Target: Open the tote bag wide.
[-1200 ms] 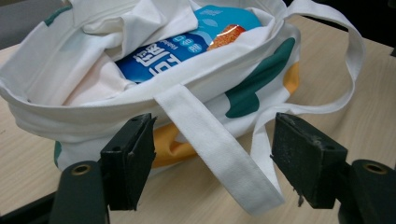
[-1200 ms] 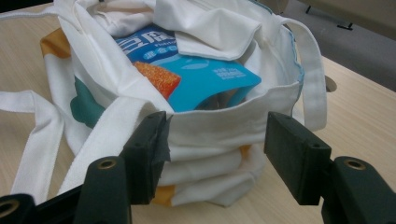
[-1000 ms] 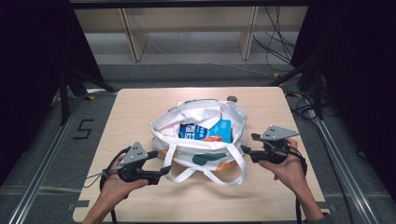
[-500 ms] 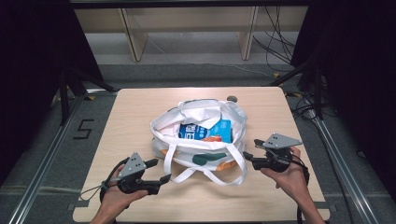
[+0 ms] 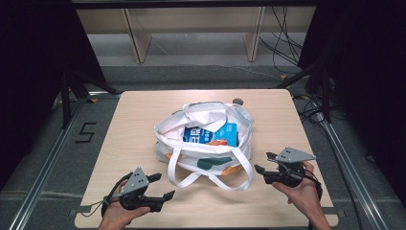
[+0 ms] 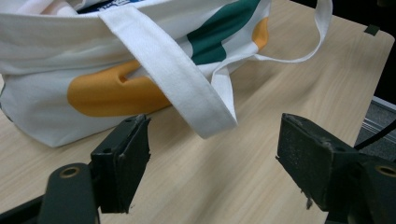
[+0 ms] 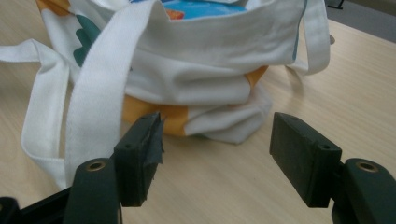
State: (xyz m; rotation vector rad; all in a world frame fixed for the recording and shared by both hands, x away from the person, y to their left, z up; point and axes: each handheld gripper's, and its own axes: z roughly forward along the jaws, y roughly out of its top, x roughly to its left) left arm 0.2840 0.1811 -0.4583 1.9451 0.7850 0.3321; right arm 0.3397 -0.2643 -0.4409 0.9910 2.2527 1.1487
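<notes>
A white tote bag (image 5: 206,153) with green and orange print stands open mid-table, a blue package (image 5: 210,134) showing inside. Its two straps (image 5: 210,179) lie looped on the wood toward me. My left gripper (image 5: 163,186) is open, low over the table at the bag's near left, pointing at it. In the left gripper view (image 6: 212,163) a strap (image 6: 177,79) hangs just beyond the jaws, with nothing between them. My right gripper (image 5: 264,162) is open at the bag's near right; its view (image 7: 219,154) faces the bag's crumpled side (image 7: 205,70). Both pairs of jaws have just been opening.
A small dark round thing (image 5: 237,101) sits at the table's far edge behind the bag. The wooden table (image 5: 134,124) has bare wood to both sides of the bag. Its near edge lies just under my hands. Shelf legs and cables stand on the floor beyond.
Both hands have drawn back toward the near edge and sunk lower, away from the bag. The bag and its straps lie still.
</notes>
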